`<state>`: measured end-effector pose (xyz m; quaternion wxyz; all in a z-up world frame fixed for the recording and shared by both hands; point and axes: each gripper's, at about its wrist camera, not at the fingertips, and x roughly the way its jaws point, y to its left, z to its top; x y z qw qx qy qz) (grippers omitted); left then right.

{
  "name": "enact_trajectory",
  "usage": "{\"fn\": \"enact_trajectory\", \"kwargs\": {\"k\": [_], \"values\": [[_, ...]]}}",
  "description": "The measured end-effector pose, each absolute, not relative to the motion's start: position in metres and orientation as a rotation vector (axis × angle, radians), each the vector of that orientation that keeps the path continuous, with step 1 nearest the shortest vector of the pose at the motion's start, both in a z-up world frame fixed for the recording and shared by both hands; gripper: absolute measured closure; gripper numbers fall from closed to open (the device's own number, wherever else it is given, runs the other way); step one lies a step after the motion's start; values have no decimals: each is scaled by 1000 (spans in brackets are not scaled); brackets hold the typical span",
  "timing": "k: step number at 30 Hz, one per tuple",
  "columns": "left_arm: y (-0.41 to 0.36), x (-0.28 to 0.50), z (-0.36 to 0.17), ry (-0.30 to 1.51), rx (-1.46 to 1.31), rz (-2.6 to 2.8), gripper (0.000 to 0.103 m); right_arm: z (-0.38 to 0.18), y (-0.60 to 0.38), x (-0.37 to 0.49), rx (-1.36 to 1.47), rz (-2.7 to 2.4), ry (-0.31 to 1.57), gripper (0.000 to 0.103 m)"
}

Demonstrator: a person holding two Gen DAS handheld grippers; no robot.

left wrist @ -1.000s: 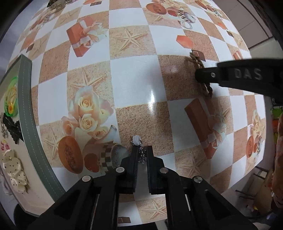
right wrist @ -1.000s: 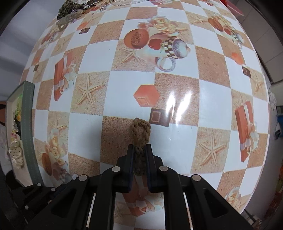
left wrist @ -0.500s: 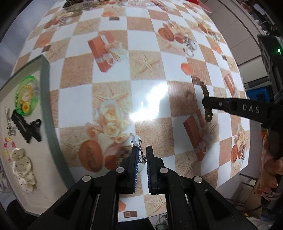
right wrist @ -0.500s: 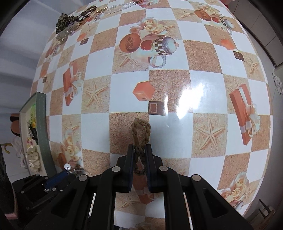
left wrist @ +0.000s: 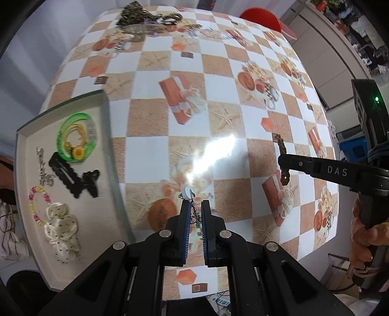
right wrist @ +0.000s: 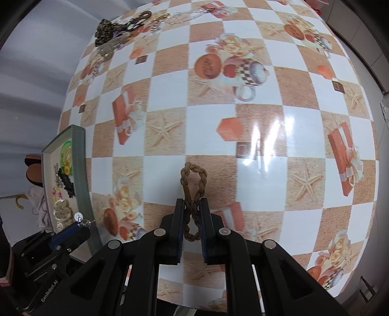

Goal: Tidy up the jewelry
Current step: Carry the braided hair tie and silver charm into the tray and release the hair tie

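My left gripper (left wrist: 195, 203) is shut on a small silver chain with a round white charm (left wrist: 187, 193), held above the checkered tablecloth just right of the grey tray (left wrist: 107, 136). My right gripper (right wrist: 192, 201) is shut on a brown braided bracelet (right wrist: 194, 179), held above the table; it also shows in the left wrist view (left wrist: 283, 167) at the right. The tray holds a green ring (left wrist: 75, 137), a black hair clip (left wrist: 73, 179), a silver clip, a bead bracelet and a cream bow (left wrist: 62, 226).
A pile of several more jewelry pieces and a dark lace item (left wrist: 145, 19) lies at the table's far edge, also in the right wrist view (right wrist: 116, 31). A red stool (left wrist: 265, 18) stands beyond the table. The table's near edge is just below both grippers.
Both grippers have risen and pulled back from the table with their pieces still held. The left view has swung so that more of the tray shows.
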<state>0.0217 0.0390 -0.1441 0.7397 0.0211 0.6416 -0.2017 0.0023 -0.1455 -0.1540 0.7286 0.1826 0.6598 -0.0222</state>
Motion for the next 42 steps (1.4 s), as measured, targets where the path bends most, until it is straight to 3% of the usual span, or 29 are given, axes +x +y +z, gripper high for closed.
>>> {"fn": "enact_trajectory", "kwargs": {"k": [42], "values": [[195, 9, -148, 1393, -150, -212, 90, -131, 47, 64, 143, 284, 1481, 90]]}}
